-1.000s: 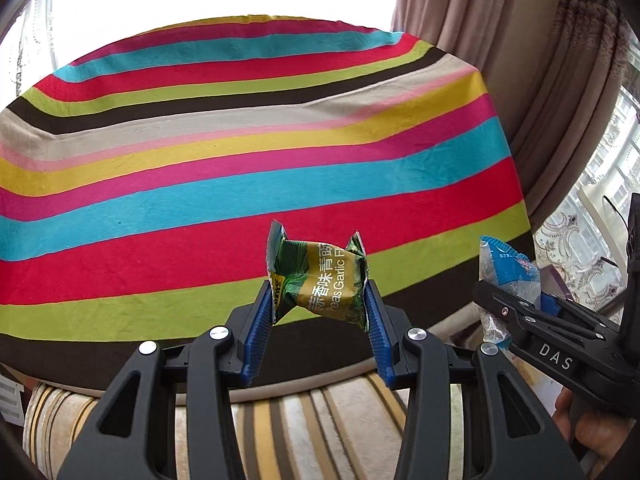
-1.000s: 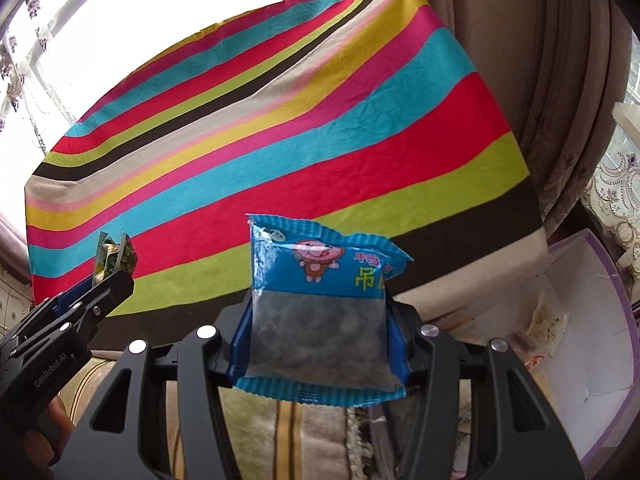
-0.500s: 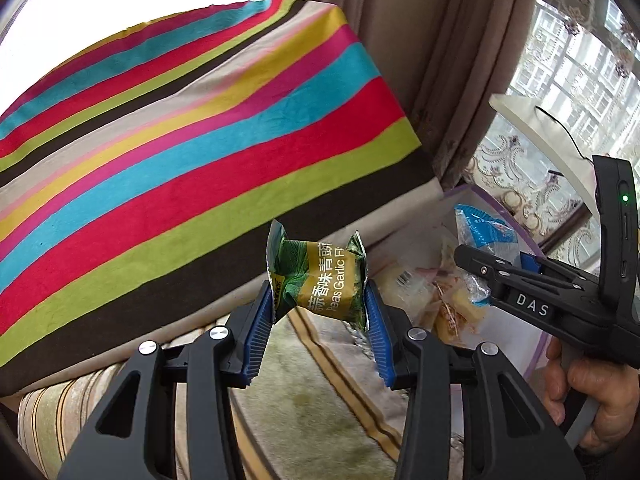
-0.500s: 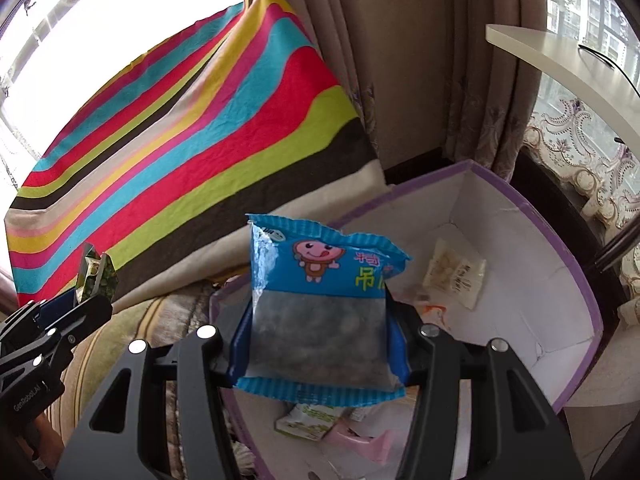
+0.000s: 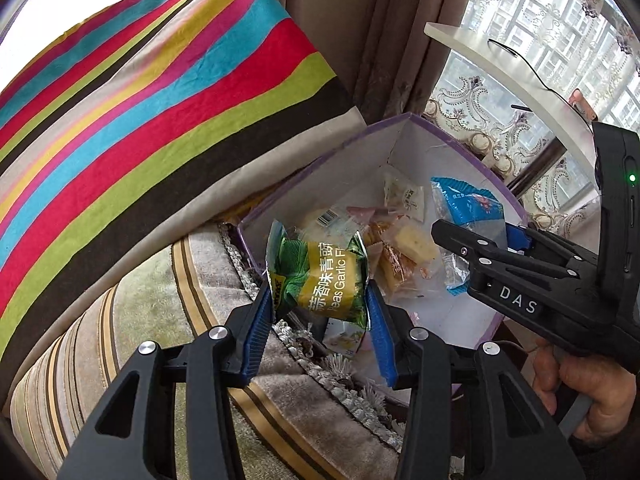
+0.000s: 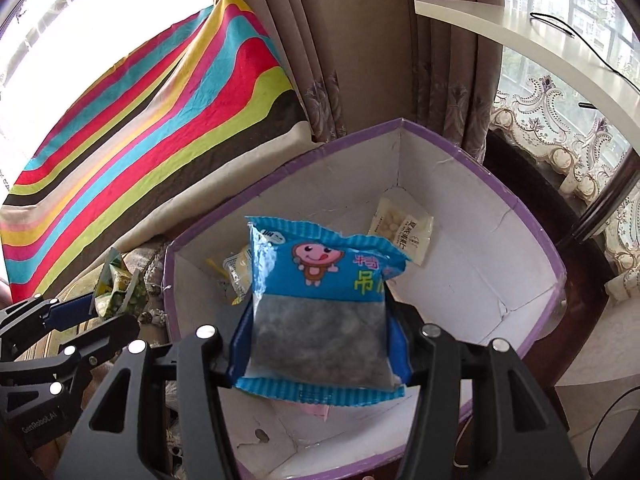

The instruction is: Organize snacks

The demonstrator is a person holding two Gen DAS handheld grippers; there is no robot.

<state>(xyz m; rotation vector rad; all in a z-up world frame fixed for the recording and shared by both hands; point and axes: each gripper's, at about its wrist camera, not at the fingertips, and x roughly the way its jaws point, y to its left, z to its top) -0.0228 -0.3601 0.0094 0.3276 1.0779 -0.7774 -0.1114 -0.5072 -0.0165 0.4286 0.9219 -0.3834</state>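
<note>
My left gripper (image 5: pixel 320 296) is shut on a green and yellow garlic-peas packet (image 5: pixel 320 276), held over the near left rim of a white cardboard box with a purple rim (image 5: pixel 400 128). My right gripper (image 6: pixel 320 320) is shut on a blue packet with a cartoon face (image 6: pixel 320 276), hanging above the inside of the box (image 6: pixel 400 122). Several snack packets (image 5: pixel 400 248) lie on the box floor, among them a white one (image 6: pixel 402 228) in the far corner. The left wrist view shows the right gripper (image 5: pixel 472 248) with its blue packet (image 5: pixel 464 204). The right wrist view shows the left gripper (image 6: pixel 92 312) at lower left.
A rainbow-striped cloth (image 5: pixel 160 120) covers the surface to the left of the box. Brown curtains (image 5: pixel 380 20) hang behind it. A white shelf (image 5: pixel 500 60) and a lace-curtained window stand to the right. A striped fringed cushion (image 5: pixel 140 320) lies below. A hand (image 5: pixel 592 392) grips the right tool.
Both grippers have swung to the right, from over the striped cloth to the box, and each still holds its packet. The box now fills the middle of both views.
</note>
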